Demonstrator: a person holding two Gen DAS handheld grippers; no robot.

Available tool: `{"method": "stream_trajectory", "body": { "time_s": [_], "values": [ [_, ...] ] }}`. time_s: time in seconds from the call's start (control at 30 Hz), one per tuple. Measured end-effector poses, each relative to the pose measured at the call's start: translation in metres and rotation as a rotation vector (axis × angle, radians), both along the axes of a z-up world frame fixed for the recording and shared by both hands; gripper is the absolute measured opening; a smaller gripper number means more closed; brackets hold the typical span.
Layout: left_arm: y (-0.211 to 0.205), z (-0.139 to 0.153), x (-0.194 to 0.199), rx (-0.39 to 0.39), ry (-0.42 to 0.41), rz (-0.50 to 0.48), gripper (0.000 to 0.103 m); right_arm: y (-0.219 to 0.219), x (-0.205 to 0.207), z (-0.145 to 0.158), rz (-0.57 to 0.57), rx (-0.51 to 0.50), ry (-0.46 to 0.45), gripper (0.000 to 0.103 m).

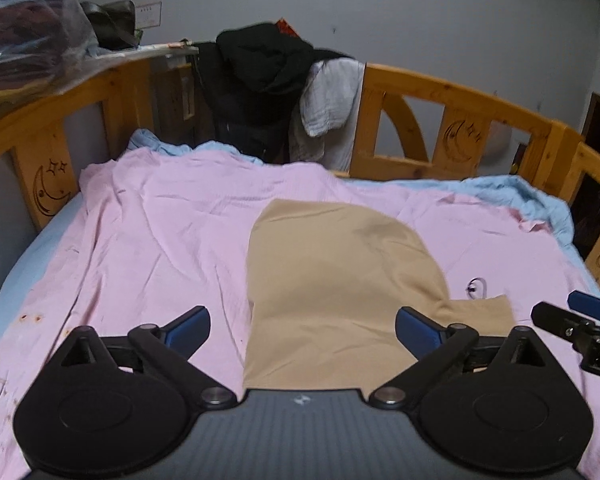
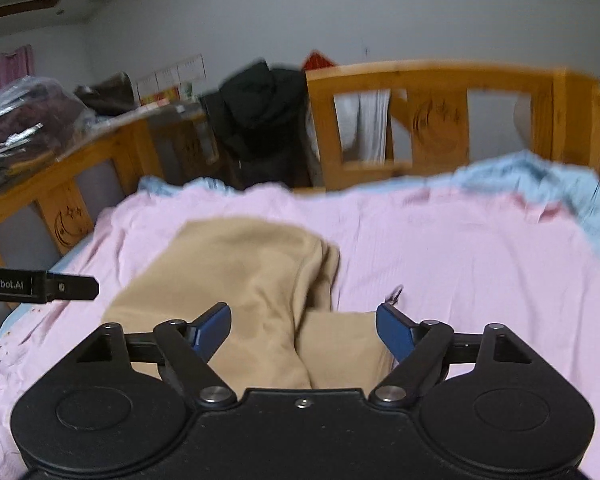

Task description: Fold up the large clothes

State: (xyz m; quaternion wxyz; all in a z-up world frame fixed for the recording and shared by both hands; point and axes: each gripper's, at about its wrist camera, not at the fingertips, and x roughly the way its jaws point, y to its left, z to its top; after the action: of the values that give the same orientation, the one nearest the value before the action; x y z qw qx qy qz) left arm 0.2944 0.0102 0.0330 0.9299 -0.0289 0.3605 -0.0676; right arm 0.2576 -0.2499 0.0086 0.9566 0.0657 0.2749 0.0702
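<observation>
With both my left gripper (image 1: 302,330) and right gripper (image 2: 303,330) spread empty, I should pinch the tan garment (image 1: 332,280) at its near corners evenly

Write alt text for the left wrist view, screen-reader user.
A tan garment, partly folded, lies on a pink sheet between the open fingers of the left gripper, which holds nothing. The right gripper shows at the right edge; a wooden bed rail draped with dark clothes stands behind.
</observation>
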Motion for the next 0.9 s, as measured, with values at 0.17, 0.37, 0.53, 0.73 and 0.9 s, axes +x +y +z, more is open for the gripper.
{"method": "stream_trajectory", "body": {
  "time_s": [0.17, 0.37, 0.53, 0.73, 0.9],
  "values": [
    [0.01, 0.018, -0.045, 0.0, -0.083, -0.013, 0.102, 0.008, -0.049, 0.026, -0.026, 0.005, -0.108, 0.099],
    [0.026, 0.031, -0.106, 0.004, -0.135, -0.04, 0.102, 0.016, -0.116, 0.044, -0.071, 0.01, -0.178, 0.102],
    [0.035, 0.036, -0.161, 0.058, -0.193, -0.085, 0.102, 0.023, -0.173, 0.052, -0.121, -0.013, -0.23, 0.102],
    [0.041, 0.033, -0.205, 0.079, -0.221, -0.121, 0.102, 0.036, -0.224, 0.055, -0.115, -0.052, -0.239, 0.102],
    [0.045, 0.028, -0.224, 0.08, -0.24, -0.11, 0.102, 0.047, -0.252, 0.054, -0.126, -0.077, -0.255, 0.102]
  ]
}}
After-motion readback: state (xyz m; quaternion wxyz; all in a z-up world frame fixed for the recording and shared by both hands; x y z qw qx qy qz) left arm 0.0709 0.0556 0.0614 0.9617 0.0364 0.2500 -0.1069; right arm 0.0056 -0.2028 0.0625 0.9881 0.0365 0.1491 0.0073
